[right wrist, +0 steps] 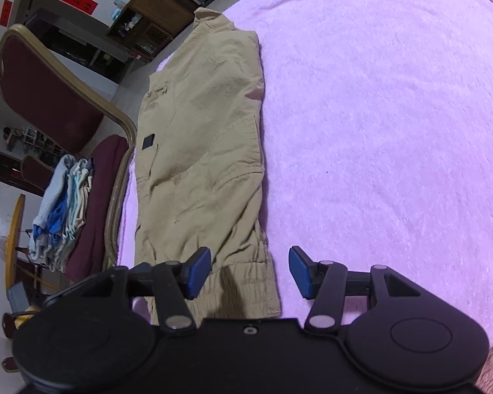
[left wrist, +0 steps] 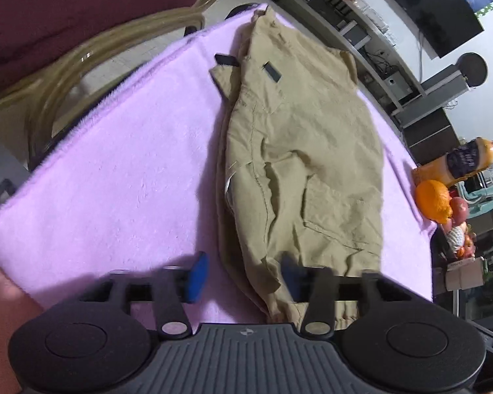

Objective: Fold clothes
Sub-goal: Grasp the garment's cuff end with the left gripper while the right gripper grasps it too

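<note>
1. We see a purple blanket (right wrist: 394, 115) covering the table, with a maroon chair (right wrist: 49, 92) beside it holding a stack of clothes (right wrist: 62, 210).
2. The khaki trousers (left wrist: 299, 151) lie lengthwise on the blanket, apparently doubled leg over leg, elastic cuffs nearest us, waistband at the far edge.
3. Our left gripper (left wrist: 243, 279) hangs wide open above the cuff end, holding nothing; the right gripper (right wrist: 249, 272) is equally wide, straddling the cuff's edge.
4. In our judgement, pinching only the top layer would let the lower leg slide and skew the fold. The fleecy blanket could also get caught in the jaws and drag along.
5. An orange (left wrist: 434, 203) and a juice bottle (left wrist: 466, 161) stand near the table edge; sweeping cloth could knock them.
</note>
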Demonstrator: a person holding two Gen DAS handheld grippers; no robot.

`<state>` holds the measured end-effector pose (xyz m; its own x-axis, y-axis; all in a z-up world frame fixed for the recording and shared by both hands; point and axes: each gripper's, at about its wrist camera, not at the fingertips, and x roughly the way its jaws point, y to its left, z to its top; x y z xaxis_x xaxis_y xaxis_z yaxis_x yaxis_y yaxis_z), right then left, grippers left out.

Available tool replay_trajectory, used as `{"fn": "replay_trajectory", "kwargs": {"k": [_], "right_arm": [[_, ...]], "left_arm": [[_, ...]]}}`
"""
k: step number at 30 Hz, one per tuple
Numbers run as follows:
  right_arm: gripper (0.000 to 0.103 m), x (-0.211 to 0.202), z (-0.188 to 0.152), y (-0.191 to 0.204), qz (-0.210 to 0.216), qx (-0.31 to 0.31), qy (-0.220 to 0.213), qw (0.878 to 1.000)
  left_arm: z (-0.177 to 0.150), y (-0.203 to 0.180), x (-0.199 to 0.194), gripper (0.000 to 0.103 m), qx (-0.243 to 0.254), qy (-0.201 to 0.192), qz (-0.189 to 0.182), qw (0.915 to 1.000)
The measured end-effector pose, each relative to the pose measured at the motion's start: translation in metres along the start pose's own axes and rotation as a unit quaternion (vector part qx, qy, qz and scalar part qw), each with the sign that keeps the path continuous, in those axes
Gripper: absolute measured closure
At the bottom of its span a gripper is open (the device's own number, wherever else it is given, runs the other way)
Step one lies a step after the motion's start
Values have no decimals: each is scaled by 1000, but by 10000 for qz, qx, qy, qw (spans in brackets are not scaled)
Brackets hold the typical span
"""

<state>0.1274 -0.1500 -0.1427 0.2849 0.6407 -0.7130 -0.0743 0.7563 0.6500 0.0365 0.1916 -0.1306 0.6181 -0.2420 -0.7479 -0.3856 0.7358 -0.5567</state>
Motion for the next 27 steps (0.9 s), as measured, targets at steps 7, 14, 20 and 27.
{"fn": "replay_trajectory", "kwargs": {"k": [7, 14, 20, 27], "right_arm": [[50, 9, 0, -10, 346, 179, 150, 9991], [52, 31, -9, -16, 570, 231, 454, 9971], [74, 36, -17, 0, 297, 6, 406, 9987], [85, 7, -12, 4, 821, 811, 321, 9928]], "left_arm": [[-10, -7, 9, 48, 114, 271, -176, 9994], [-19, -26, 22, 64, 612, 478, -130, 9969], [-26, -42, 32, 54, 968, 643, -54, 9932], [-27, -30, 4, 40, 309, 690, -342, 9965]]}}
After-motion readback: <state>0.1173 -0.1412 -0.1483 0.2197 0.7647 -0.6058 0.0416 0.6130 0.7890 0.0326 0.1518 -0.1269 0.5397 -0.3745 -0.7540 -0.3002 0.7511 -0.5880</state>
